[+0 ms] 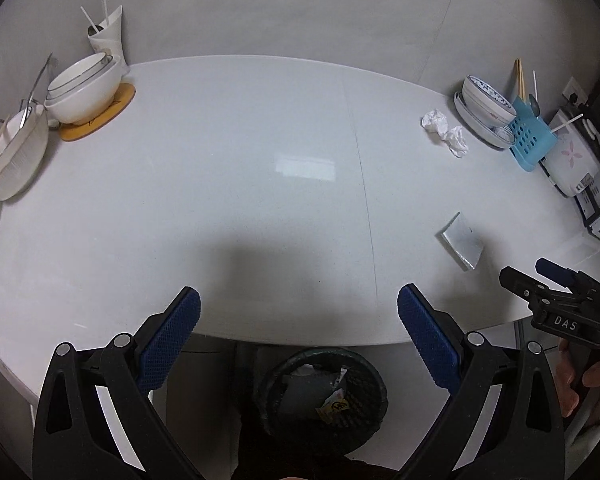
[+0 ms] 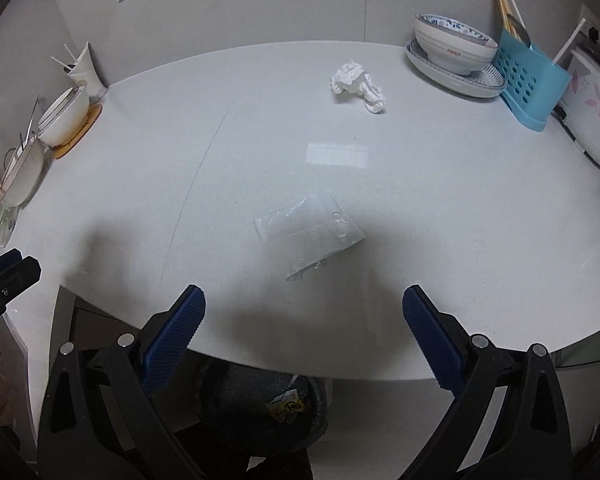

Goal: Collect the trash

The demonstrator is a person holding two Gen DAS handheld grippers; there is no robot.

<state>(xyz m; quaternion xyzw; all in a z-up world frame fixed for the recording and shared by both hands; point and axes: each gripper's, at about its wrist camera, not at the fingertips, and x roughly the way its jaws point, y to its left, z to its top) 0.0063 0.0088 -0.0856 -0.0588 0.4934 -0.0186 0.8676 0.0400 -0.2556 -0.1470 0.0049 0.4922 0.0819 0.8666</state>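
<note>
While both grippers hover with fingers spread, the right gripper [image 2: 302, 322] faces the plastic bag [image 2: 308, 232].

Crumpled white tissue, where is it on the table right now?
The crumpled white tissue lies far across the white oval table, right of centre in the right wrist view, just left of the stacked blue-patterned bowl and plates.

The tabletop [image 2: 460, 240] edge hides the far part of the trash bin [image 2: 268, 408] in the right wrist view. A hand [image 1: 588, 384] is cut off at the frame's right edge. The rice cooker [image 2: 592, 104] runs out of frame. Lettering on the yellow wrapper [image 1: 334, 406] in the bin is too small to read.
</note>
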